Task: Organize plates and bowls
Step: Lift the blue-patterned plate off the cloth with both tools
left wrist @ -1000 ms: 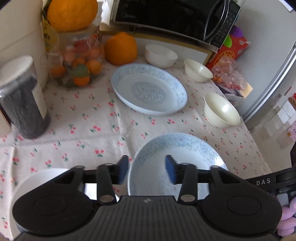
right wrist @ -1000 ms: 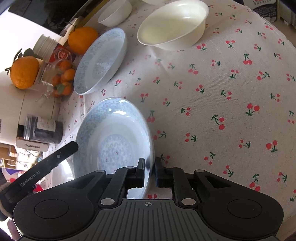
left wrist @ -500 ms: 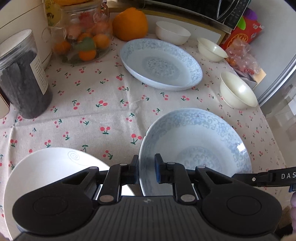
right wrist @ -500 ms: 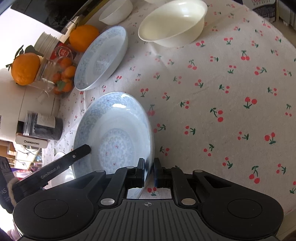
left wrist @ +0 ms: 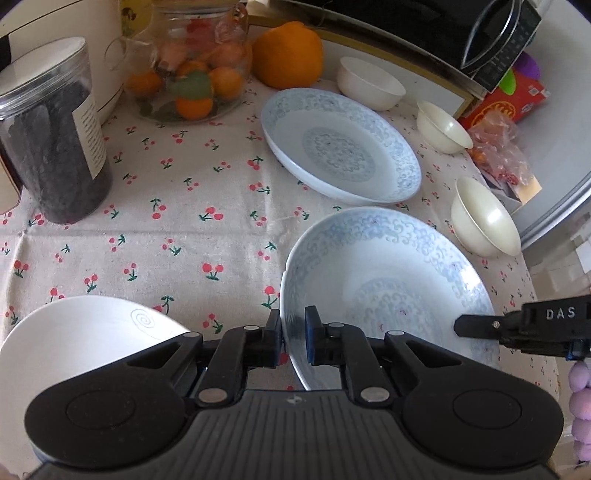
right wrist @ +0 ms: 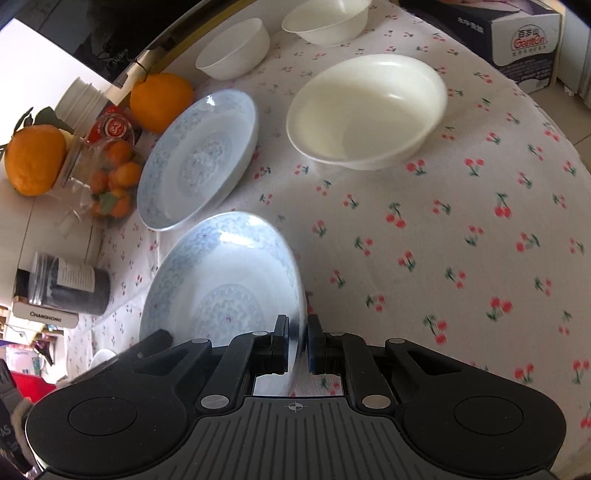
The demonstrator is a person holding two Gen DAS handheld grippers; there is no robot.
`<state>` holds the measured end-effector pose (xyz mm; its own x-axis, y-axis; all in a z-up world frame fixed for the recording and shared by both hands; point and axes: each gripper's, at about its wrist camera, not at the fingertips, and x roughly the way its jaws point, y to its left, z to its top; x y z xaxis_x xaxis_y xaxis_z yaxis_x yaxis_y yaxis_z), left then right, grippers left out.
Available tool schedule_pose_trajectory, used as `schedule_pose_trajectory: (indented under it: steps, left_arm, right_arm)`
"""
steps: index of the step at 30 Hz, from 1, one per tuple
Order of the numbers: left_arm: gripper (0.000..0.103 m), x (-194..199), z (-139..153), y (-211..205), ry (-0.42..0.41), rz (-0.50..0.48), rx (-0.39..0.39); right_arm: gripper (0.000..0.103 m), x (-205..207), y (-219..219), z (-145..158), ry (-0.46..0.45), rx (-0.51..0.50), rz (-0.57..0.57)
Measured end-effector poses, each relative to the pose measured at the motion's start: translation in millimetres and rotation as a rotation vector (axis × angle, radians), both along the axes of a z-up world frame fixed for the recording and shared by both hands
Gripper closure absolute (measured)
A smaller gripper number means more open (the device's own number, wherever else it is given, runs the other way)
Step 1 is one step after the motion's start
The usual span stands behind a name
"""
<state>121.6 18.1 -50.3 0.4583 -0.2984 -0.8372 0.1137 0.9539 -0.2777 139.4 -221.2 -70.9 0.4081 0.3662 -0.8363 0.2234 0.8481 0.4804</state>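
A pale blue patterned plate (left wrist: 388,288) is held over the cherry-print cloth. My left gripper (left wrist: 293,341) is shut on its left rim. My right gripper (right wrist: 298,341) is shut on the opposite rim of the same plate (right wrist: 225,280); its finger (left wrist: 517,326) shows in the left wrist view. A second blue plate (left wrist: 340,151) lies just beyond, and also shows in the right wrist view (right wrist: 197,158). A white plate (left wrist: 85,332) with a spiral mark lies at the near left. Three cream bowls (left wrist: 484,219) (left wrist: 443,127) (left wrist: 369,83) sit at the right and back.
A dark jar (left wrist: 51,129), a glass jar of small oranges (left wrist: 192,62) and a big orange (left wrist: 286,55) stand at the back left. A microwave (left wrist: 443,26) is behind. A red snack bag (left wrist: 498,107) lies at right. The table edge (right wrist: 569,155) curves away at right.
My left gripper went from open over the plate to shut on its rim. Both grippers have carried the plate toward the second blue plate.
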Motion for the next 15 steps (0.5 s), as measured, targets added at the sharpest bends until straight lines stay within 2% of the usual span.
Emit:
schedule_pose_trajectory:
  steps: [15]
  left_arm:
    - [0.094, 2.0, 0.2, -2.0, 0.016, 0.007, 0.014]
  right_arm:
    - [0.089, 9.1, 0.0, -8.8, 0.0, -0.003, 0.034]
